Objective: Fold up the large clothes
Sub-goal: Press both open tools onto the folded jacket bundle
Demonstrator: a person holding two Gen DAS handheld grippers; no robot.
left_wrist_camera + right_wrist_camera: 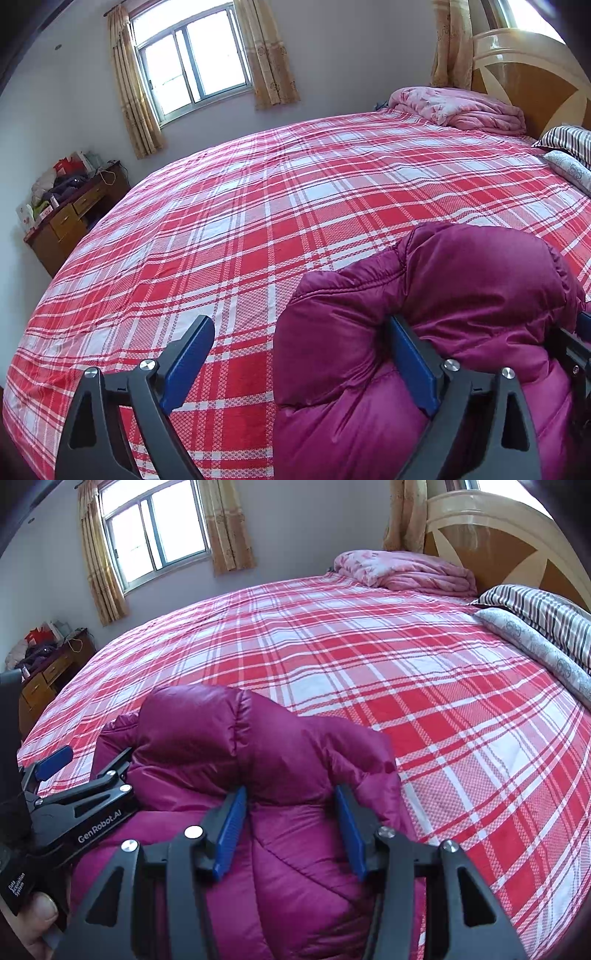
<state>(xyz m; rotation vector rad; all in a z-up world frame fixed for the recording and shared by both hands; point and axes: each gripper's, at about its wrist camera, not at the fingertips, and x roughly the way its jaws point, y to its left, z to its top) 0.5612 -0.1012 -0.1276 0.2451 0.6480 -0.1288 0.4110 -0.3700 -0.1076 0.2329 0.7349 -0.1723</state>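
Note:
A magenta puffy down jacket (461, 295) lies bunched on the near part of the red plaid bed (258, 206). My left gripper (301, 365) is open wide. Its left finger (188, 362) stands over bare sheet, and its right finger (412, 365) rests against a jacket fold. In the right wrist view the jacket (229, 738) humps up in front of my right gripper (290, 830), which is shut on a thick fold of it, the padding bulging between the blue pads. The left gripper (85, 762) shows there at the jacket's left side.
A folded pink quilt (406, 570) and striped pillows (543, 609) lie by the wooden headboard (517, 542). A cluttered wooden desk (74, 218) stands left of the bed, under a curtained window (192, 59). A person's thumb (40, 912) holds the left gripper's handle.

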